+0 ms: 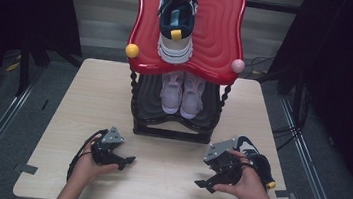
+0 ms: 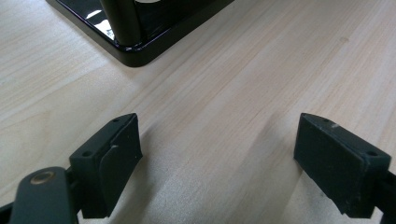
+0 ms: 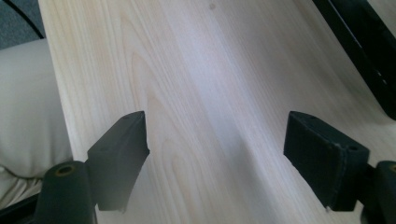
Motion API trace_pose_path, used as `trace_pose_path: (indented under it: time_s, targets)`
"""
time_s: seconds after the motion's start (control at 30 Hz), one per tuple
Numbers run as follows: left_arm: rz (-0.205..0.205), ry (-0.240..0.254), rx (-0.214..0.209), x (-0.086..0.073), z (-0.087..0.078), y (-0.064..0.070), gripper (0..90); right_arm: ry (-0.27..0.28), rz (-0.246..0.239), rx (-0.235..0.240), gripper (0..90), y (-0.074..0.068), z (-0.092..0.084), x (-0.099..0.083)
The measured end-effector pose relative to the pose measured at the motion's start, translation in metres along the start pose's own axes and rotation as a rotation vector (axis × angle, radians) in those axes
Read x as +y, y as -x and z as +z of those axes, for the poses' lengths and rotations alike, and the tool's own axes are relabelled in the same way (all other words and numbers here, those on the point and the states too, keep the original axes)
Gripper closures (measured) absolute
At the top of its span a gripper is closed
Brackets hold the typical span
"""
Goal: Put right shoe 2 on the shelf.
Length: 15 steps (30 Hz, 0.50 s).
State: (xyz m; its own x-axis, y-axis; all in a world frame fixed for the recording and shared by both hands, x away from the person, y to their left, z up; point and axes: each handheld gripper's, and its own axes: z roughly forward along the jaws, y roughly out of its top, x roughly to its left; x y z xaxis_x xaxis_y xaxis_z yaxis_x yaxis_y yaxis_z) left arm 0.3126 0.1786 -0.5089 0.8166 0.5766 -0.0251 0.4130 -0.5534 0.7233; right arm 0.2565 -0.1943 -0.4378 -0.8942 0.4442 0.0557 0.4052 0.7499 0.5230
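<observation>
A rack with a red top shelf (image 1: 216, 43) stands at the back middle of the wooden table (image 1: 89, 99). A navy and white sneaker (image 1: 177, 19) sits on the red shelf, and a pale pink pair (image 1: 182, 92) rests on the black lower shelf. A second navy sneaker (image 1: 253, 156) lies on the table at the right, just behind the person's right hand. My left gripper (image 1: 127, 162) (image 2: 219, 140) is open over bare wood, near the rack's black base (image 2: 130, 51). My right gripper (image 1: 203, 184) (image 3: 217, 140) is open too, with nothing between its jaws.
The rack's base (image 3: 369, 51) crosses the upper right of the right gripper view, and the table's near edge with the person's pale clothing (image 3: 23, 116) shows at its left. Metal rails (image 1: 7, 110) run along the floor on both sides of the table.
</observation>
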Motion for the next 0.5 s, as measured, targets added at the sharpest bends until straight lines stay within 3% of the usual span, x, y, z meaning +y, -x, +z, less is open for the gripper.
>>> trace_pose_path:
  time_s: [0.17, 0.33, 0.5]
  targets:
    - [0.001, -0.002, -0.001, 0.0, 0.0, 0.0, 13.0, -0.065, -0.023, 0.012, 23.2, 0.004, -0.018, 0.003]
    - [0.002, 0.0, -0.002, 0.0, 0.0, 0.0, 12.8, -0.083, -0.059, -0.008, 25.0, 0.012, -0.042, 0.002]
    - [0.002, -0.001, -0.002, 0.0, 0.0, 0.0, 12.6, -0.11, -0.064, -0.025, 25.0, 0.018, -0.061, -0.002]
